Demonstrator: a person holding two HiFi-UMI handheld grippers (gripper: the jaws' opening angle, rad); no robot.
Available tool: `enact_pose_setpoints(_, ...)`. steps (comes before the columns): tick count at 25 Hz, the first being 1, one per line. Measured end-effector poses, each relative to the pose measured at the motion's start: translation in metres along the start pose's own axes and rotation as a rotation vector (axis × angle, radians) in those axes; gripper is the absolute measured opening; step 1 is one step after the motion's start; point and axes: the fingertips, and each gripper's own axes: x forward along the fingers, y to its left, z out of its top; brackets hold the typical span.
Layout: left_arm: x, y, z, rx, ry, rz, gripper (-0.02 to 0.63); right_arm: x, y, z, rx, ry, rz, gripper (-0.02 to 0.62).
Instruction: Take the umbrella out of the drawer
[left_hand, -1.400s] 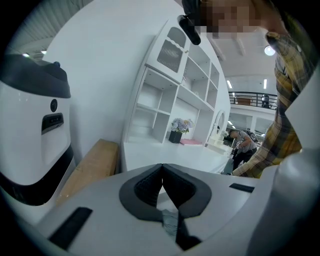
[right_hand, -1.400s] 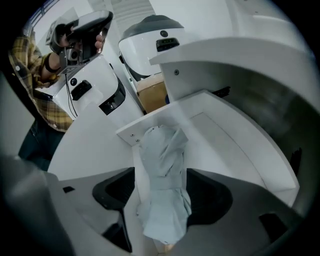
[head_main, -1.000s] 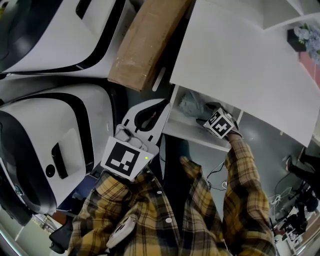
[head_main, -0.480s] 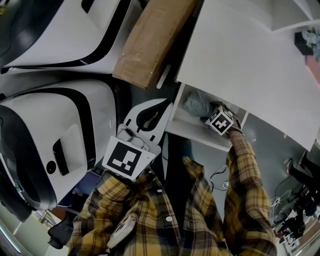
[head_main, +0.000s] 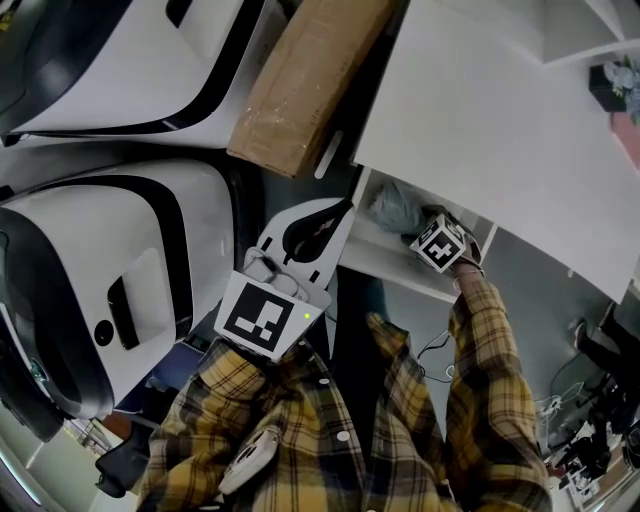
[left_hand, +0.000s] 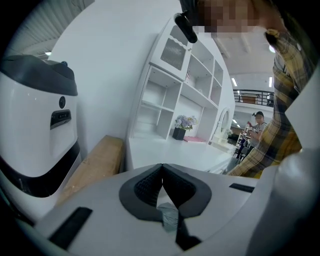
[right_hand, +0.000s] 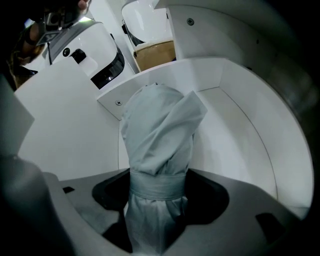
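The folded grey umbrella lies inside the open white drawer. Its strapped middle is clamped between the jaws of the right gripper, which reaches into the drawer from the near side. The left gripper hangs just left of the drawer, its jaws pressed together on nothing. A cardboard box lies farther off, and a white tabletop spreads to its right above the drawer.

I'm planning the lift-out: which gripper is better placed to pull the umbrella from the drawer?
Right. The right gripper has its jaws clamped around the folded umbrella inside the drawer. The left gripper sits beside the drawer, jaws together.
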Motion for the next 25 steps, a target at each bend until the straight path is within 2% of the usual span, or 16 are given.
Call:
enact_pose_setpoints(14, -0.004, -0.01, 0.009, 0.005, -0.03, -0.004, 0.02, -0.006, 0.0, 0.001, 0.025, 0.002, -0.014, 0.304)
enact_pose_setpoints(20, -0.005, -0.013, 0.017, 0.022, -0.045, -0.016, 0.02, -0.02, 0.0, 0.017, 0.015, -0.028, -0.041, 0.302)
enact_pose_setpoints(25, -0.007, -0.019, 0.036, 0.041, -0.073, -0.028, 0.02, -0.043, 0.006, 0.033, -0.036, -0.054, -0.06, 0.302)
